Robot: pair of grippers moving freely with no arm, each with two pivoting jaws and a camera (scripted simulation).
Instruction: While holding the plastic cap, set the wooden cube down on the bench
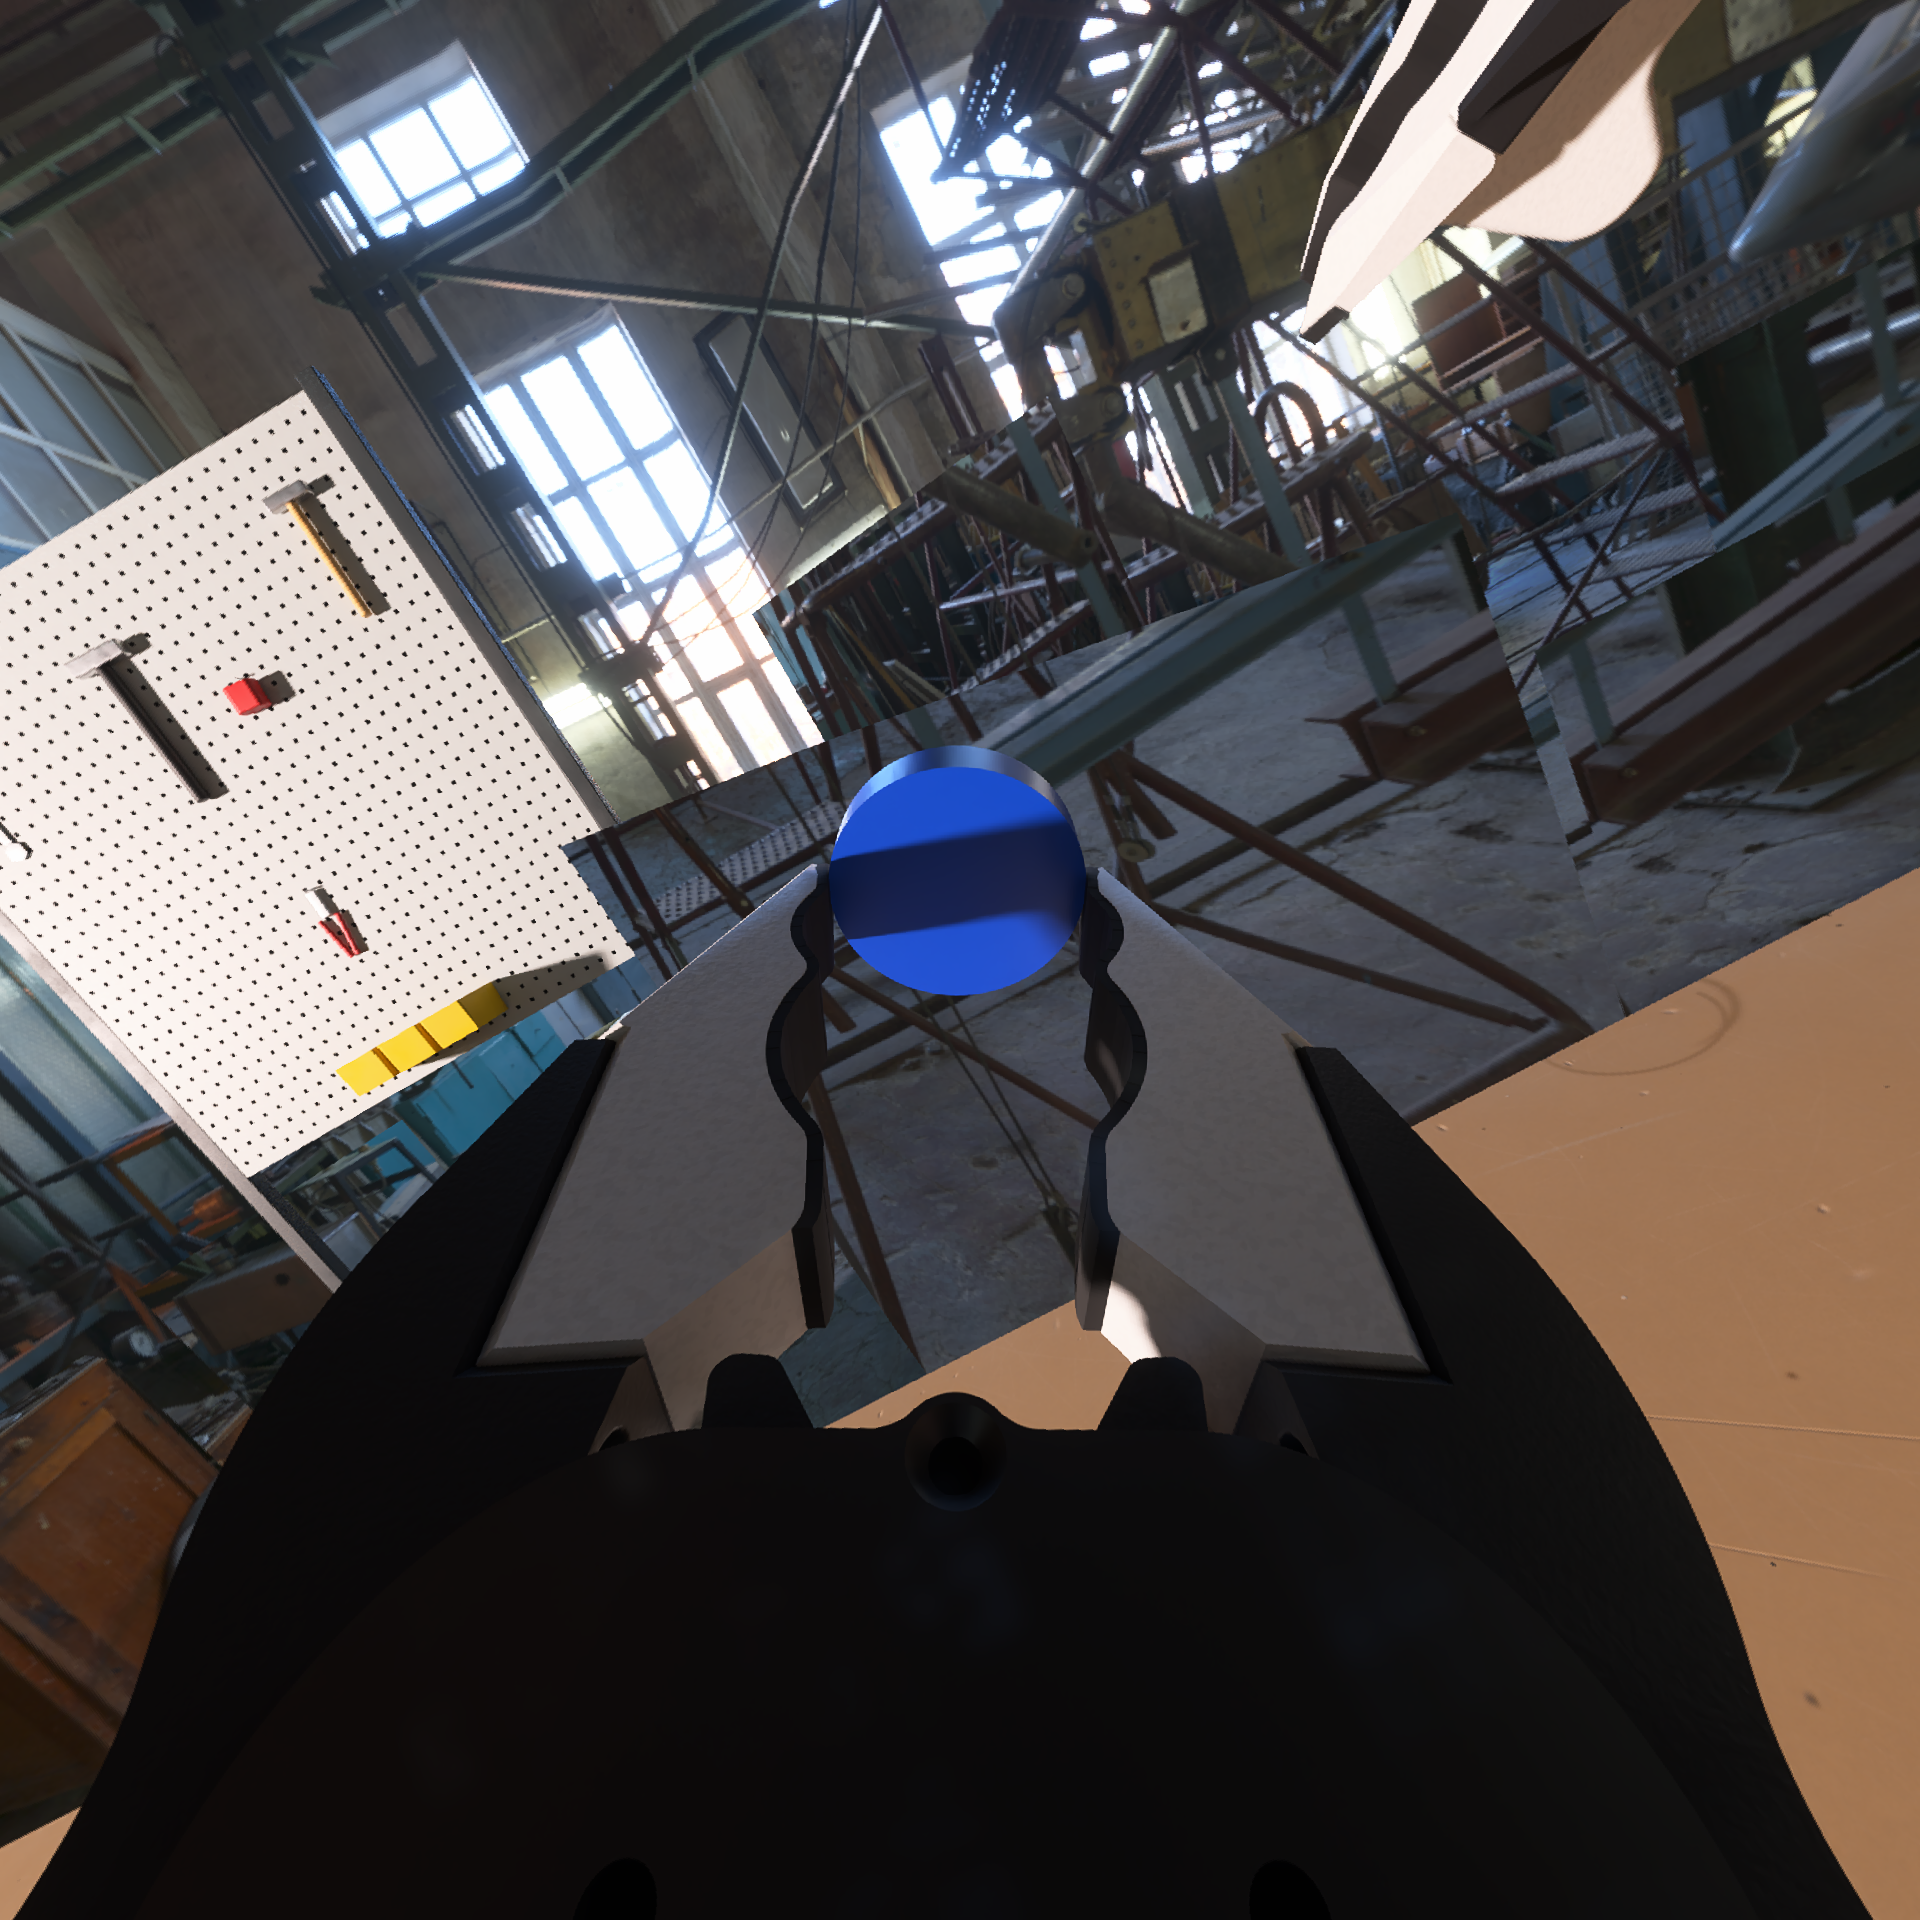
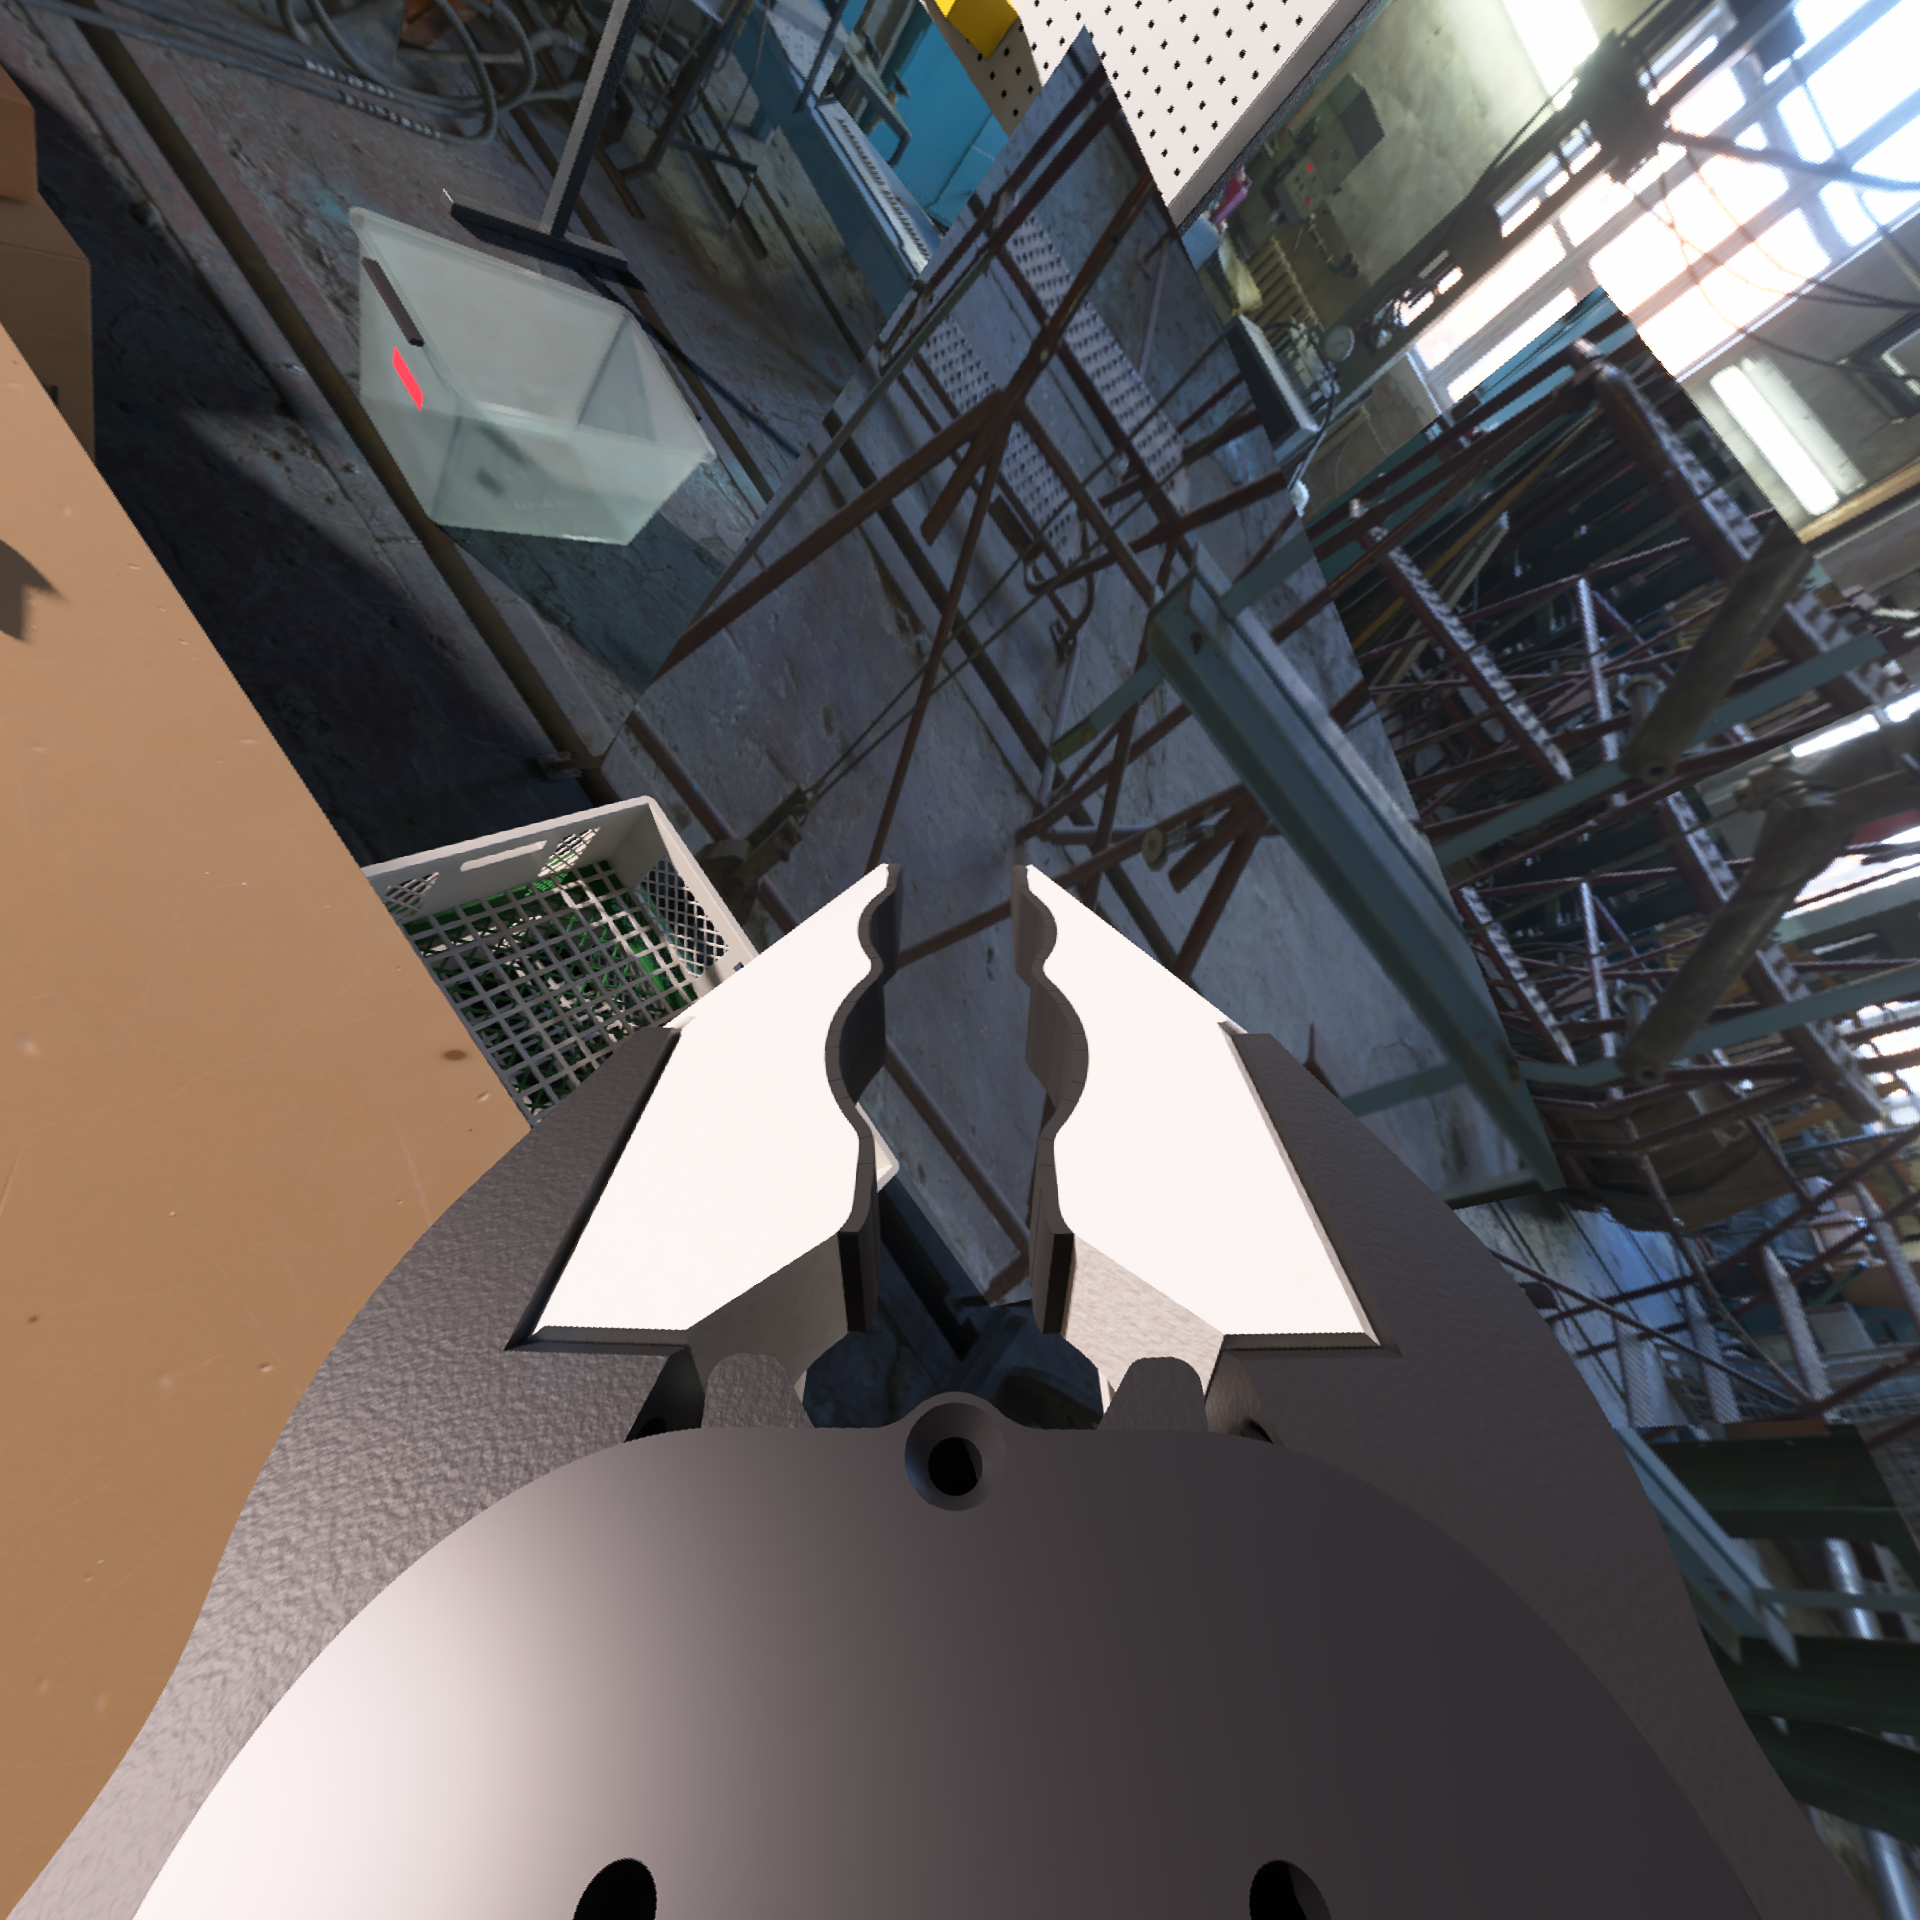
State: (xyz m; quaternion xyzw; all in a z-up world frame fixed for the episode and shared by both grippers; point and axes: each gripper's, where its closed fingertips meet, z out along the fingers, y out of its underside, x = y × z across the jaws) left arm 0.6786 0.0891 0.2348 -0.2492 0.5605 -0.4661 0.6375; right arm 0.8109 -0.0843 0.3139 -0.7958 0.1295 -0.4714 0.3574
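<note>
My left gripper (image 1: 957, 885) is shut on a blue round plastic cap (image 1: 956, 873), pinched at the fingertips and held in the air beyond the tan bench (image 1: 1683, 1299). My right gripper (image 2: 954, 883) has its jaws a little apart with nothing between them, pointing past the bench edge (image 2: 156, 935) toward the floor. The right gripper's white fingers also show at the top right of the left wrist view (image 1: 1455, 156). No wooden cube shows in either view.
A white pegboard (image 1: 343, 790) with hung tools and yellow bins (image 1: 421, 1039) stands at the left. A clear plastic bin (image 2: 520, 416) and a white lattice crate (image 2: 561, 935) sit beside the bench. Scaffolding fills the background.
</note>
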